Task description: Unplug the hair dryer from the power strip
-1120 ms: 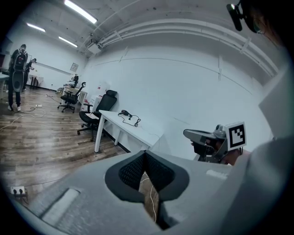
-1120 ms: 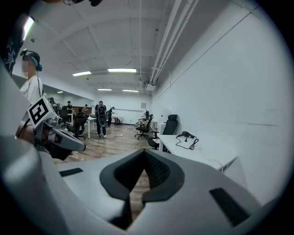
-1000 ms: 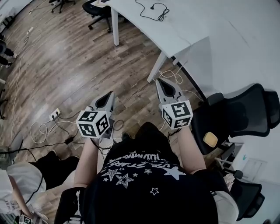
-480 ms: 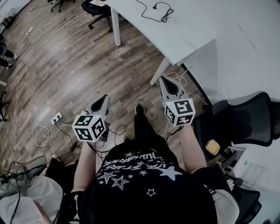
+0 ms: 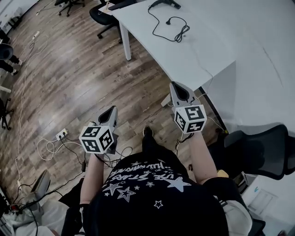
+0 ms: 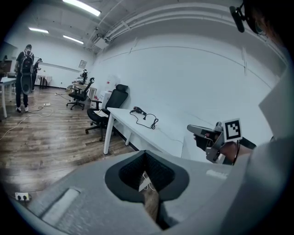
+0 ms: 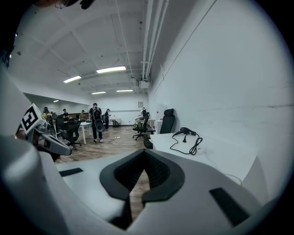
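A black hair dryer (image 5: pixel 166 3) lies at the far end of a white table (image 5: pixel 216 50). Its black cord (image 5: pixel 177 31) is coiled loosely beside it, and the plug (image 5: pixel 168 20) lies free on the tabletop. The left gripper view shows the hair dryer (image 6: pixel 137 110) far ahead, and so does the right gripper view (image 7: pixel 186 131). My left gripper (image 5: pixel 112 110) is shut and empty, held over the wooden floor short of the table. At the table's near corner, my right gripper (image 5: pixel 176 86) is also shut and empty. I see no power strip on the table.
A white power strip (image 5: pixel 61 134) with tangled cables lies on the floor at the left. A black office chair (image 5: pixel 262 150) stands at my right and another (image 5: pixel 103 16) at the table's far side. People stand far off (image 6: pixel 24 73) in the room.
Both grippers have travelled forward toward the table as the person walks. The table's near corner has come closer, and the hair dryer has come into the head view at the top.
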The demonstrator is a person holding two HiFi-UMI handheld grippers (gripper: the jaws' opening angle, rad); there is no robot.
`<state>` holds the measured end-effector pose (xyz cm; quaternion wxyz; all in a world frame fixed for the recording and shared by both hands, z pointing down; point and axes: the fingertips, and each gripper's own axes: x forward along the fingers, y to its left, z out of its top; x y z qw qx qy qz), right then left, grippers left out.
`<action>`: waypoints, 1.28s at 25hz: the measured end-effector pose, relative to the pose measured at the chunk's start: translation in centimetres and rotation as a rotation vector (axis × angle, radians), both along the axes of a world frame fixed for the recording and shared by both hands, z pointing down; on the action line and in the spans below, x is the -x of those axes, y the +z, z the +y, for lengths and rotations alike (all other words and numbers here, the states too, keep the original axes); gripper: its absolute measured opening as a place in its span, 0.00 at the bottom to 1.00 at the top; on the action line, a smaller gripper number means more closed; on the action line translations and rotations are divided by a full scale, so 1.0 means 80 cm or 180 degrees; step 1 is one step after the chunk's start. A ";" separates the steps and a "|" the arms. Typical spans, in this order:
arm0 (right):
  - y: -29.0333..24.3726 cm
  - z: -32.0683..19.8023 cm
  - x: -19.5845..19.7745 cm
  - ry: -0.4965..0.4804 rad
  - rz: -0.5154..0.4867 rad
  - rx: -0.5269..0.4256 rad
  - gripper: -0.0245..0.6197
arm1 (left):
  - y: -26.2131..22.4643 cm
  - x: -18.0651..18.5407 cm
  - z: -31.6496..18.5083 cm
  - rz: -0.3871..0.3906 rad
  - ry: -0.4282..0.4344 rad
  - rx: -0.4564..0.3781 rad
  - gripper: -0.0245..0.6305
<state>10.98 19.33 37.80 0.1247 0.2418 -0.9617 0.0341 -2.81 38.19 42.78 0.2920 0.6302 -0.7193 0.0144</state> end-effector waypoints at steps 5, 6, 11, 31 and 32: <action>0.009 -0.064 0.017 -0.0073 0.0010 0.0053 0.05 | -0.002 0.018 -0.054 -0.0009 -0.0100 0.0019 0.05; 0.009 -0.077 0.020 -0.0087 0.0005 0.0051 0.05 | -0.002 0.023 -0.065 -0.0013 -0.0127 0.0019 0.05; 0.012 -0.137 0.032 -0.0107 0.0021 0.0001 0.05 | -0.002 0.046 -0.114 -0.0081 -0.0259 0.0003 0.05; 0.051 -0.294 0.064 0.0455 0.0017 0.0255 0.05 | 0.008 0.126 -0.336 -0.0157 0.0367 -0.0007 0.05; 0.054 -0.306 0.070 0.0520 0.0026 0.0281 0.05 | 0.010 0.136 -0.354 -0.0134 0.0414 -0.0007 0.05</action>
